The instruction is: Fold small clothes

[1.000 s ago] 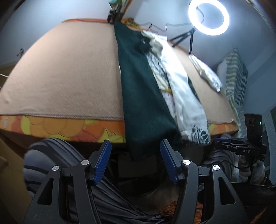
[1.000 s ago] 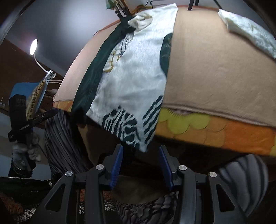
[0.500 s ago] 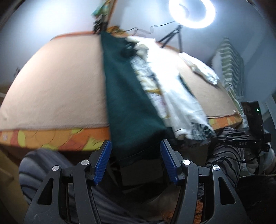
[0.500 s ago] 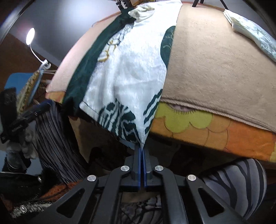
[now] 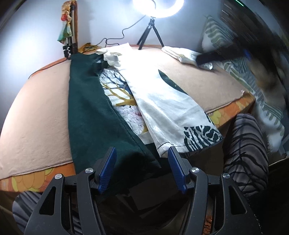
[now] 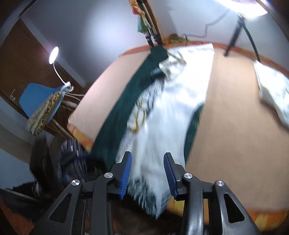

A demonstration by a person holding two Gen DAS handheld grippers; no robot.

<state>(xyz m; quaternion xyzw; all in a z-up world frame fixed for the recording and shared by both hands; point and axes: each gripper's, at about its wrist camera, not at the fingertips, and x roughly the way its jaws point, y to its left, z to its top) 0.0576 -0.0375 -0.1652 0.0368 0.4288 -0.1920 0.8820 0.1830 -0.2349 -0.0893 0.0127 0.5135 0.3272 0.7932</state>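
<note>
I read the left claw as open: its blue pads stand wide apart, and the near hem of the dark green garment lies between them at the front edge of the bed, with neither pad closed on the cloth. The right claw is also open, jaws spread, gripping nothing; the lower end of the white printed garment hangs between and in front of its pads, but the right wrist view is motion-blurred, so I cannot tell whether the cloth touches them. Taking the bed as reference: the dark green garment runs as a long strip from the far edge down the middle to the near edge and drapes over it. The white printed garment lies lengthwise just beside it on the right, overlapping it, its zebra-patterned end hanging over the near edge of the bed. Between the two I see a layer printed with gold branches. A folded white cloth sits at the far right corner of the bed. A ring light on a small tripod stands at the far edge of the bed, and a striped pillow leans beyond its right side.
</note>
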